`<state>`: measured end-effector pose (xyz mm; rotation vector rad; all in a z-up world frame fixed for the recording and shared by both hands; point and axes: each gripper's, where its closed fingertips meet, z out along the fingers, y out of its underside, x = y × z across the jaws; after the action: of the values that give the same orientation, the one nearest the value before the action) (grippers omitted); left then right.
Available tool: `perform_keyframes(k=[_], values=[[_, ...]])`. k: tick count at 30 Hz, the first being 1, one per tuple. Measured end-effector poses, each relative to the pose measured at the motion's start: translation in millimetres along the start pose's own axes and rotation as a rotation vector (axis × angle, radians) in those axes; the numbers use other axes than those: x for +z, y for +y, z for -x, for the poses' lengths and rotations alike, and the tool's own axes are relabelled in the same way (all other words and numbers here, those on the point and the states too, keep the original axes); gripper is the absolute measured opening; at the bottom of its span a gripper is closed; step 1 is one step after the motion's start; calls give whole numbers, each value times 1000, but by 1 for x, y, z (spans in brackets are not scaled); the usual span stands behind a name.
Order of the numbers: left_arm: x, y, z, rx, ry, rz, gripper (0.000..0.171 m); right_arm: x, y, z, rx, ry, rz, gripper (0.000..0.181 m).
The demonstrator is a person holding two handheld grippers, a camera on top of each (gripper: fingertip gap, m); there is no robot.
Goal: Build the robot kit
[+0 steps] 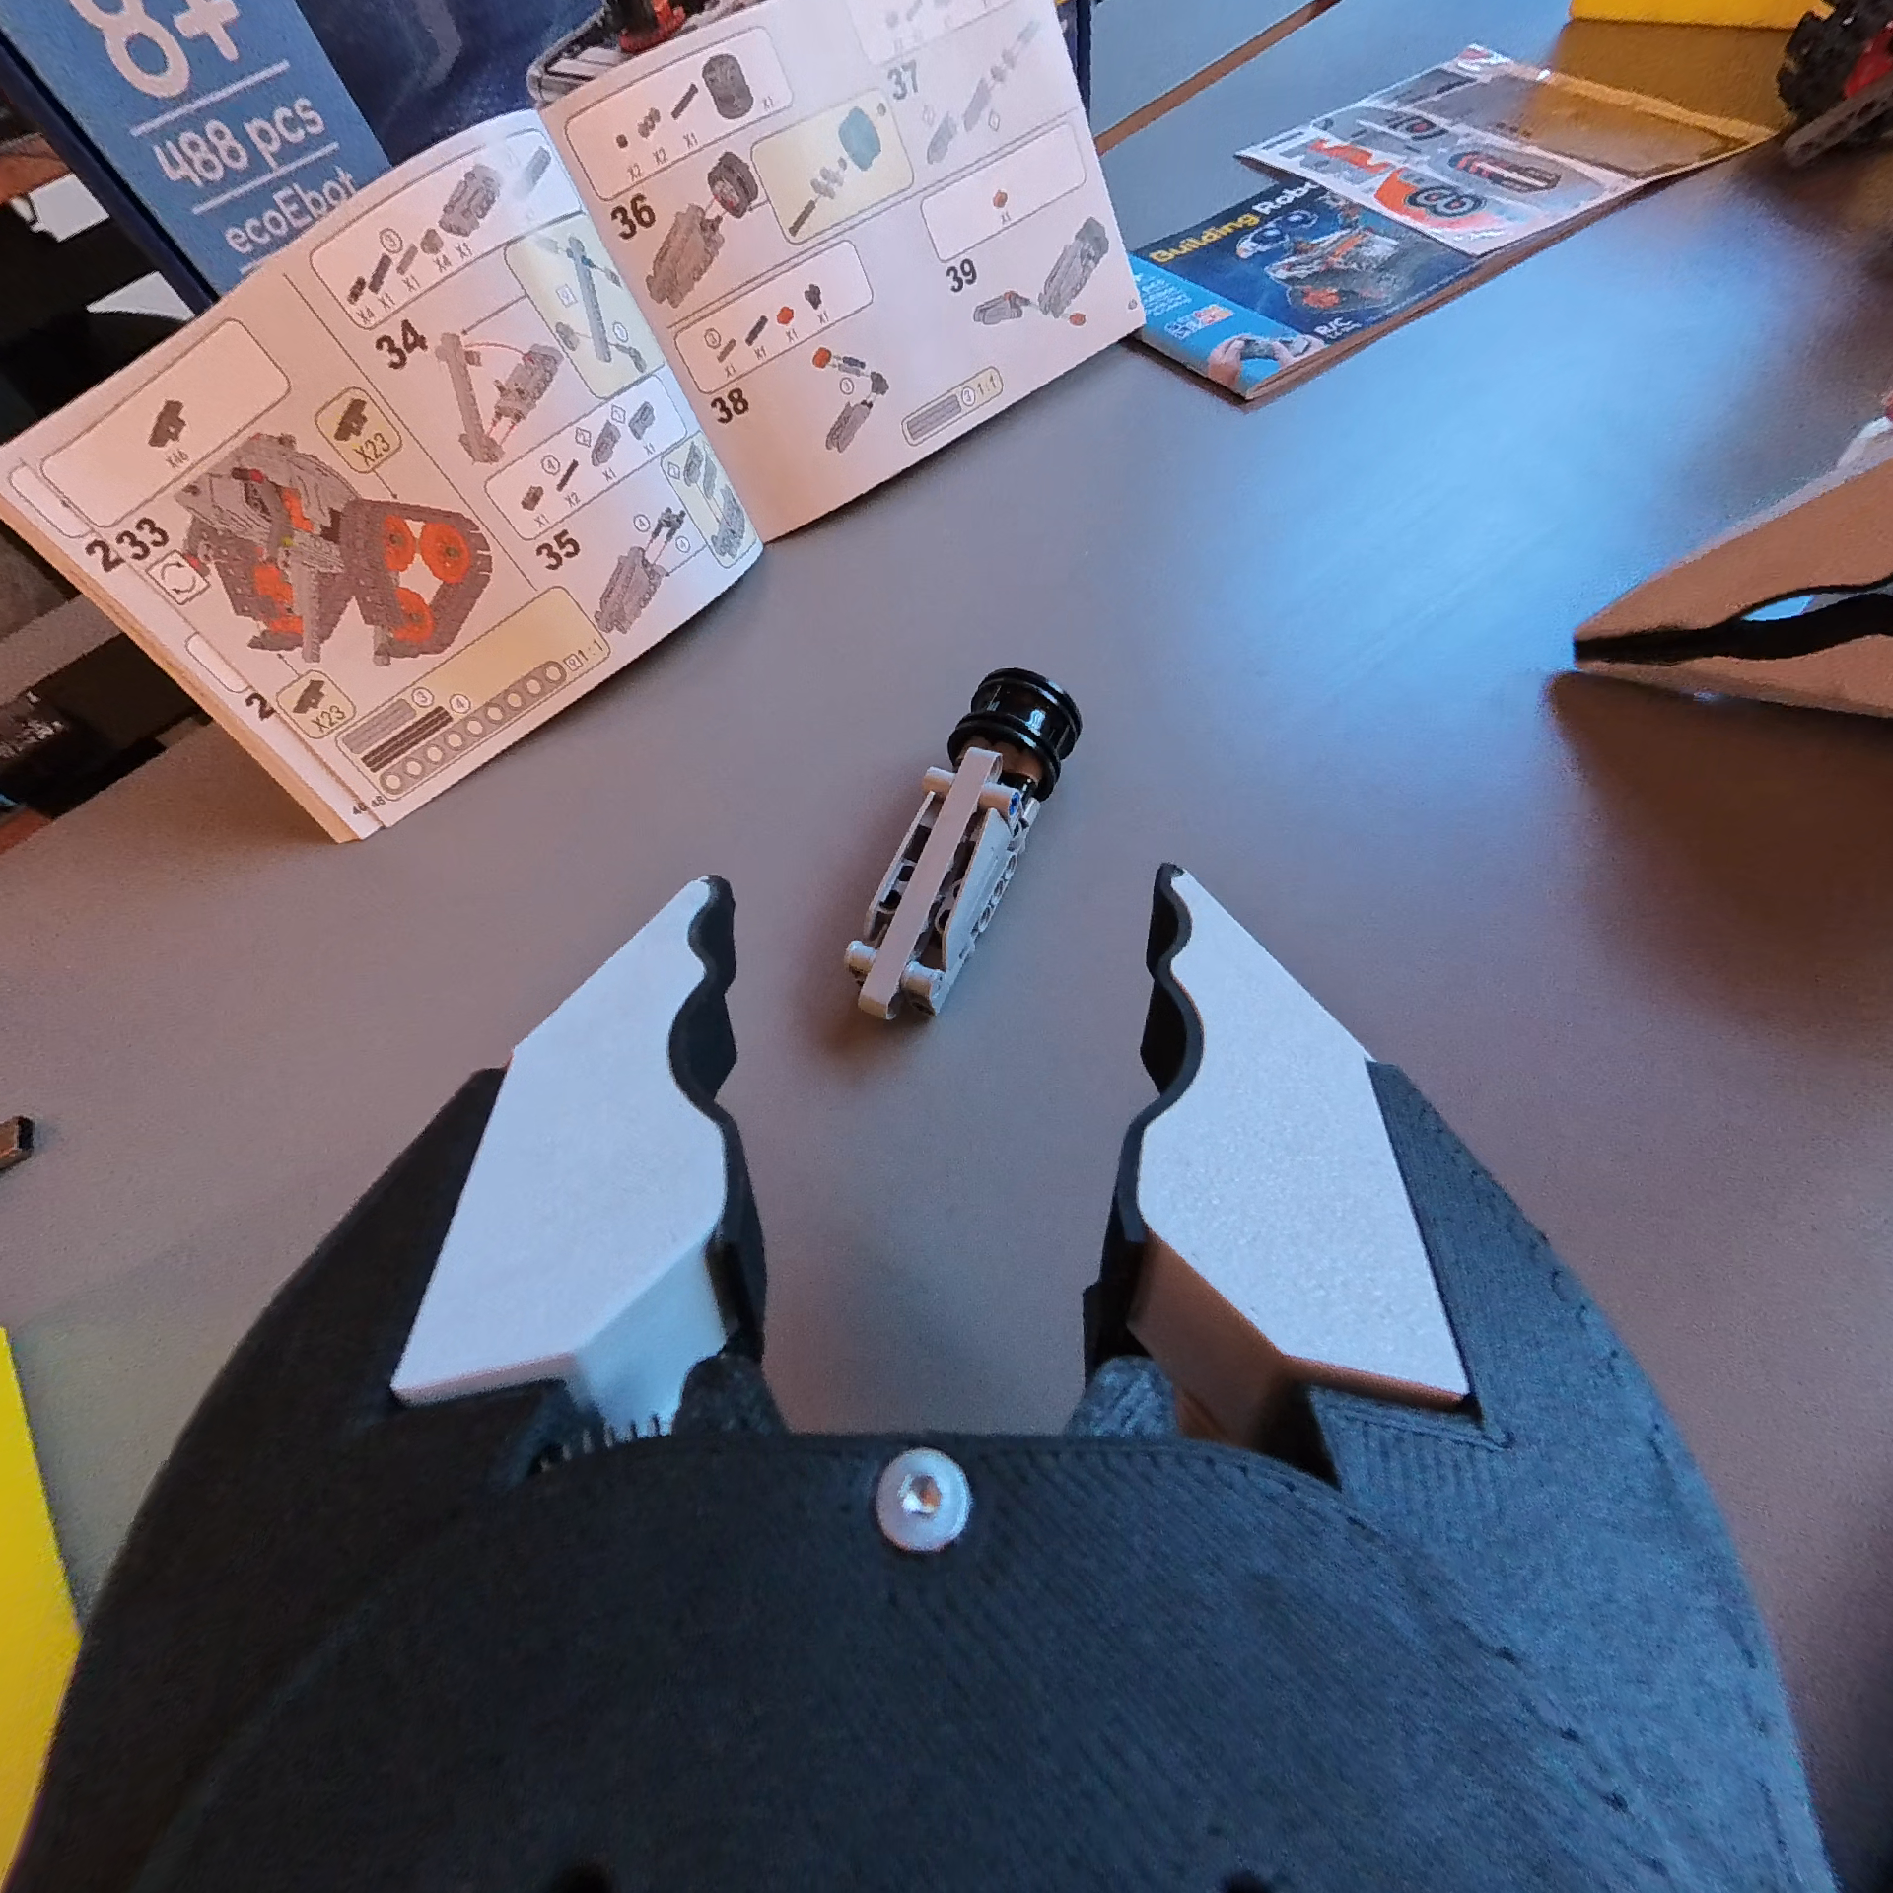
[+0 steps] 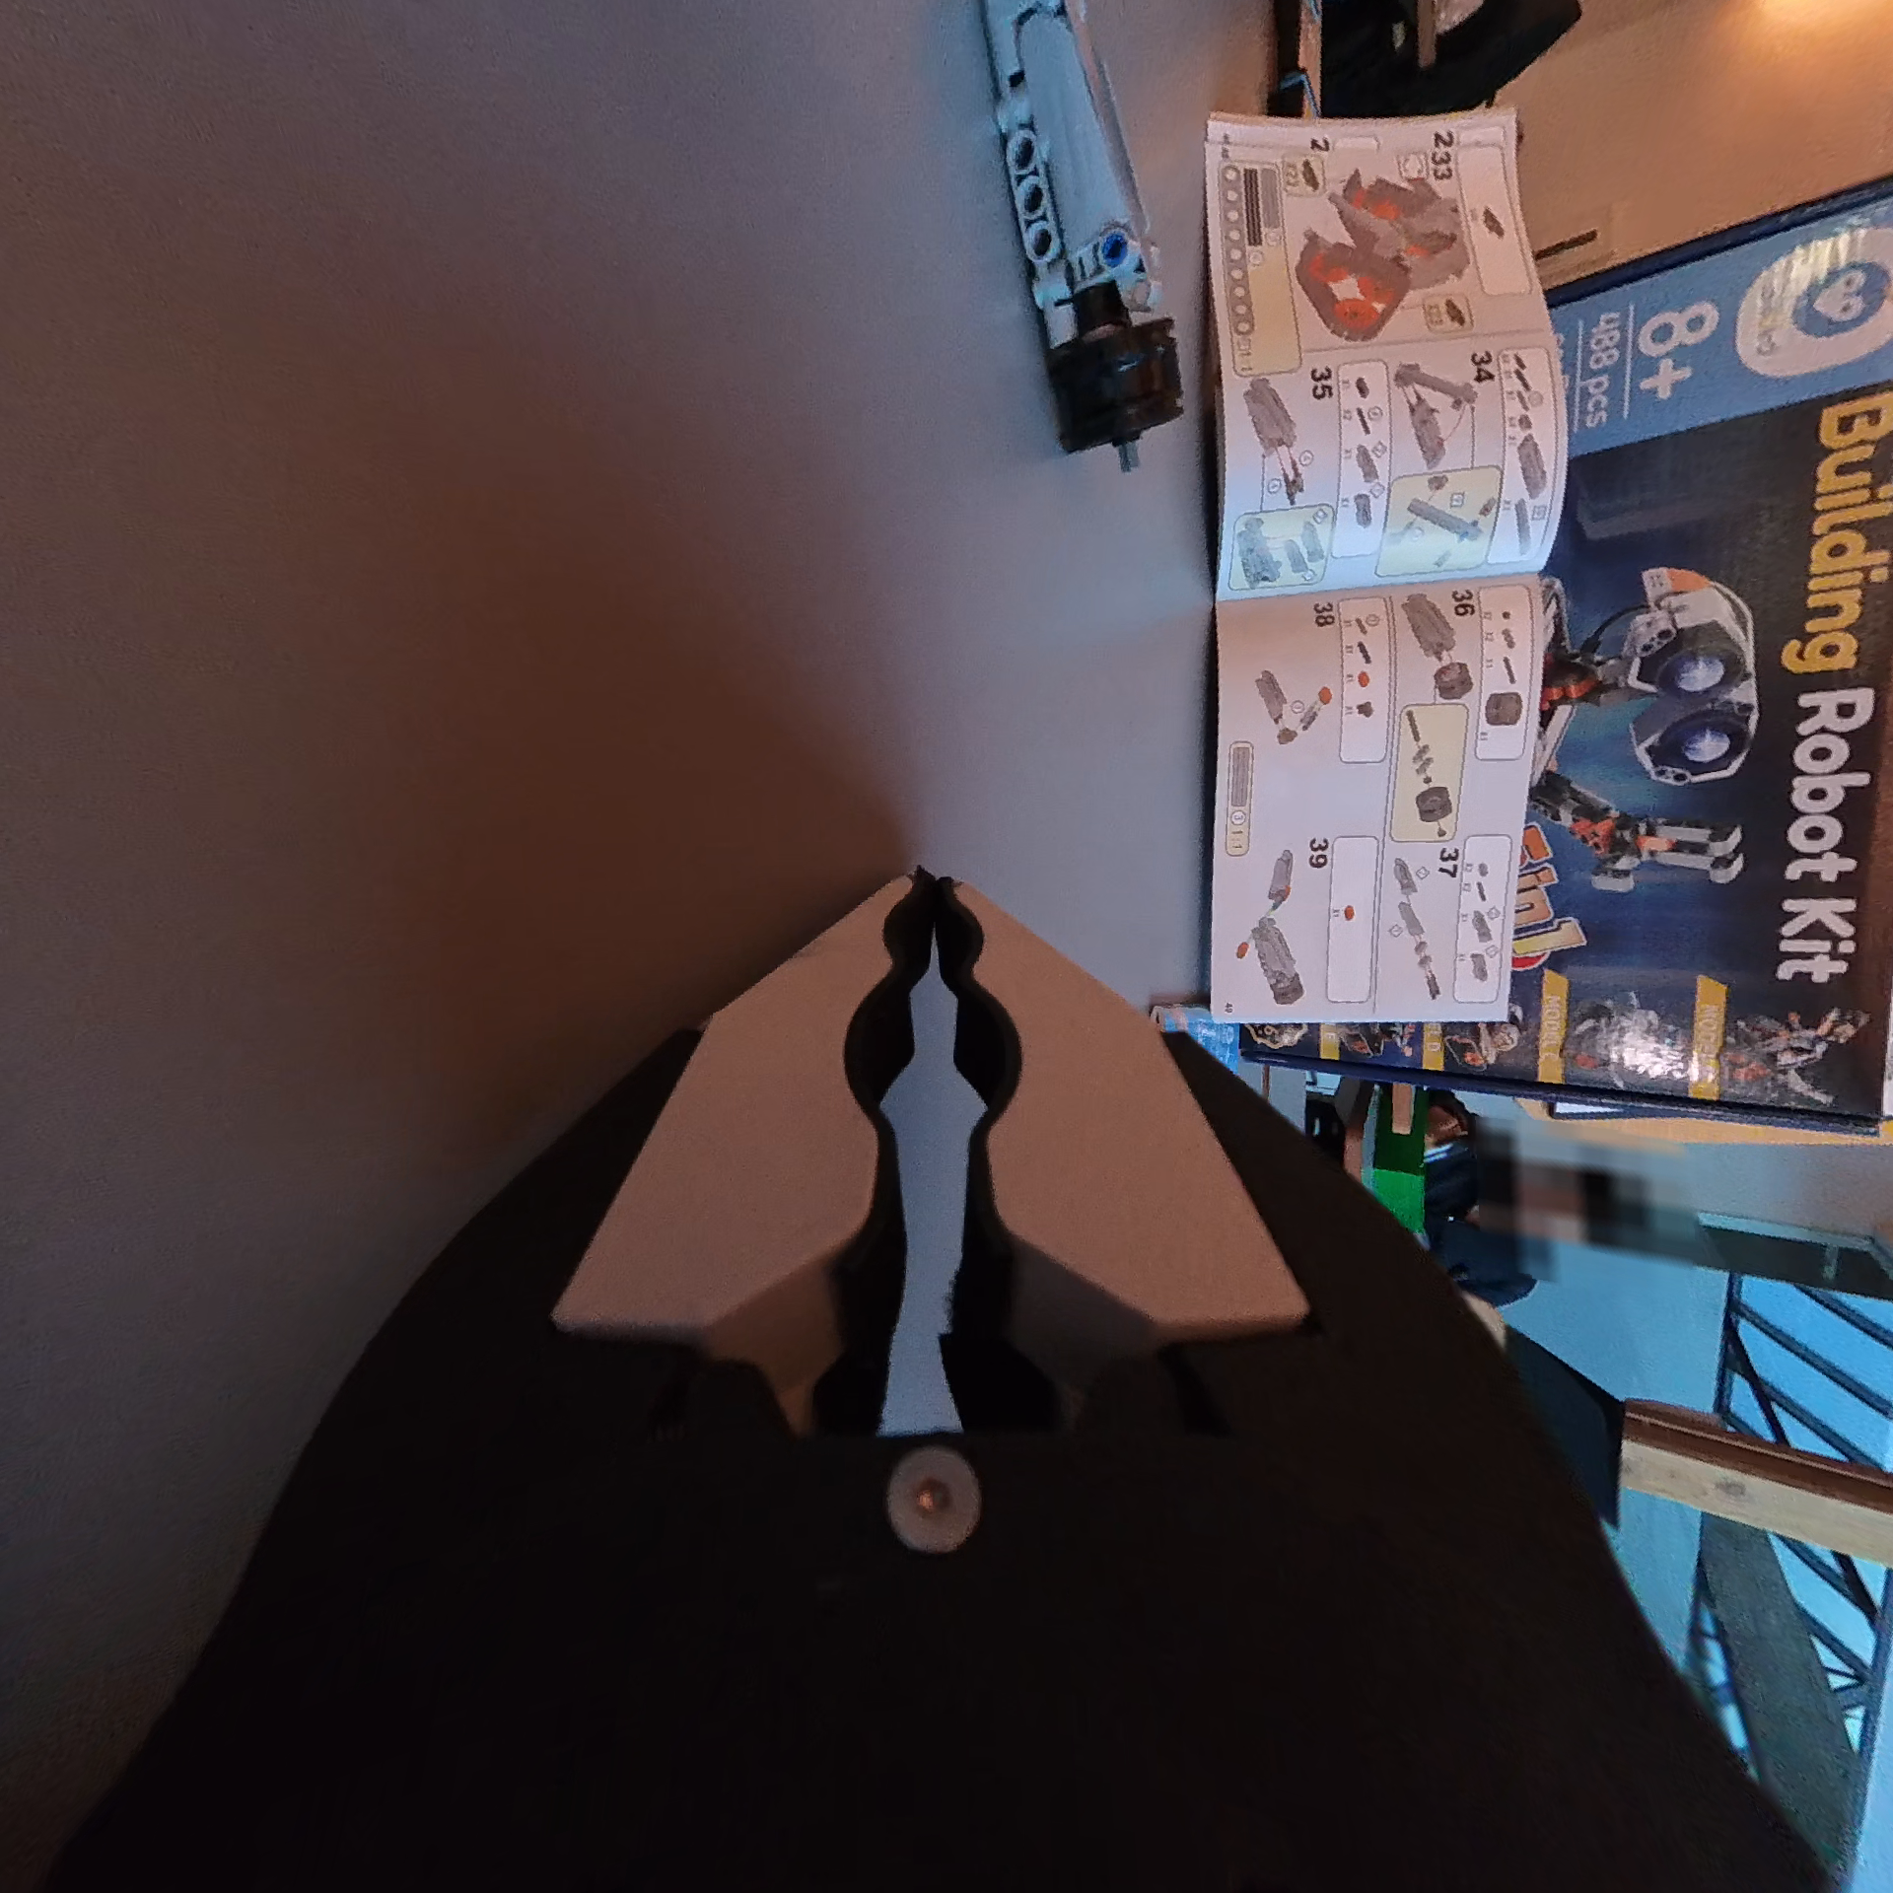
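A small grey brick assembly (image 1: 948, 889) with a black wheel hub (image 1: 1021, 724) at its far end lies on the grey table (image 1: 1280, 819). My left gripper (image 1: 942, 896) is open and empty, its fingertips either side of the assembly's near end, above it and not touching. The same assembly (image 2: 1065, 236) shows at the top of the right wrist view, which is rolled sideways. My right gripper (image 2: 930, 879) is shut with nothing between its tips, over bare table well away from the assembly.
An open instruction booklet (image 1: 574, 410) leans against a blue kit box (image 1: 215, 133) behind the assembly; both show in the right wrist view, booklet (image 2: 1373, 574) and box (image 2: 1741, 666). A blue leaflet (image 1: 1301, 287), a sticker sheet (image 1: 1455, 154) and a cardboard flap (image 1: 1782, 604) lie right.
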<state>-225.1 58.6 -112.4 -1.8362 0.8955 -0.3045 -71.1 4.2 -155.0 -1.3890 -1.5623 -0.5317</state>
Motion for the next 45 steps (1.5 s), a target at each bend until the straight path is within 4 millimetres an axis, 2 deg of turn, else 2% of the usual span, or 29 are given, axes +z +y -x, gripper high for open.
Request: perform_keyframes(k=[10, 45], values=[[-2, 0, -5, 91, -27, 17, 78, -5, 1, 4, -23, -17, 15, 0], [2, 7, -8, 112, -19, 57, 78, -7, 2, 5, -14, -26, 18, 0]])
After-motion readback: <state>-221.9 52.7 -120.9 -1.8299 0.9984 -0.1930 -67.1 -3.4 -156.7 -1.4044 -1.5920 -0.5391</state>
